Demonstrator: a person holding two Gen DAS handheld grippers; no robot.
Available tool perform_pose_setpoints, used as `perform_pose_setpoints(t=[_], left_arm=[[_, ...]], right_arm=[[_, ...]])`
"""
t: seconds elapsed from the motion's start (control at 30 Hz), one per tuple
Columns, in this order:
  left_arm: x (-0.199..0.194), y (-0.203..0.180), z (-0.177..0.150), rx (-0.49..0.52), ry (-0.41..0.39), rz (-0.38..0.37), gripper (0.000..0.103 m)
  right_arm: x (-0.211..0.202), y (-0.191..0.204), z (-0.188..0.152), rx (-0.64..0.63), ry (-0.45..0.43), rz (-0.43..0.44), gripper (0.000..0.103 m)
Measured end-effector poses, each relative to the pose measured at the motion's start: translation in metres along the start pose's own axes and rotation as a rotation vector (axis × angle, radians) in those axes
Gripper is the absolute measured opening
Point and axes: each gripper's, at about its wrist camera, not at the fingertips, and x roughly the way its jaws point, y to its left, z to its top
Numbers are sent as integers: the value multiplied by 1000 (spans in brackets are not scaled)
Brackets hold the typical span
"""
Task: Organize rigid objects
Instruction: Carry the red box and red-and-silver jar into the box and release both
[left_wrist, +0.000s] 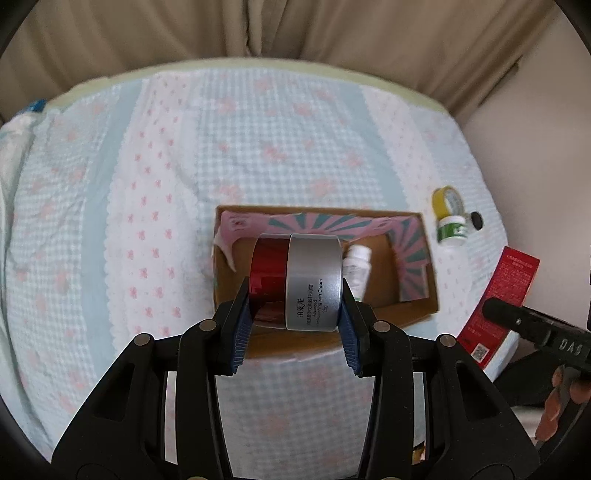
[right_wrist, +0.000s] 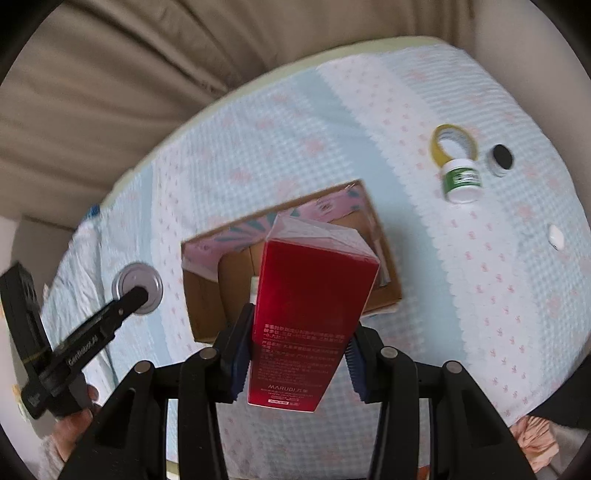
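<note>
Left claw (left_wrist: 295, 325) clamped on jar (left_wrist: 295, 282), lower centre of frame, above box (left_wrist: 413, 306). Right claw (right_wrist: 299, 363) clamped on carton (right_wrist: 310, 317), centre, over same box. Likely trouble: collision over the box, or jar slipping from pads on its smooth ends.

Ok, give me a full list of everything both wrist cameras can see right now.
Cream jar: 1, red with silver lid, in left gripper.
Carton: 1, red, in right gripper.
Cardboard box: 1, brown, pink liner, mid-bed.
White bottle: 1, inside box.
Tape roll: 1, yellow, right of box.
Small jar: 1, green-white, against tape.
Black cap: 1, beside tape.
White disc: 1, far right.
Bedspread: 1, blue-pink.
</note>
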Motion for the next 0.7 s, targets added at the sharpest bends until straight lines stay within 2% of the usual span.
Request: perform_pose_setpoints(t=[0.3, 0.57, 0.63, 0.67, 0.7], left_arm=[[76, 13, 11, 66, 125, 46, 38], [126, 9, 15, 129, 207, 91, 38], [133, 7, 16, 150, 211, 80, 38], [133, 7, 17, 150, 204, 68, 39], [130, 6, 18, 151, 188, 50, 47]], right_arm=[[83, -1, 23, -45, 94, -105, 41], [129, -20, 43, -27, 163, -140, 41], [136, -24, 48, -18, 185, -153, 41], [141, -28, 50, -3, 204, -151, 41], [144, -29, 52, 5, 219, -144, 41]])
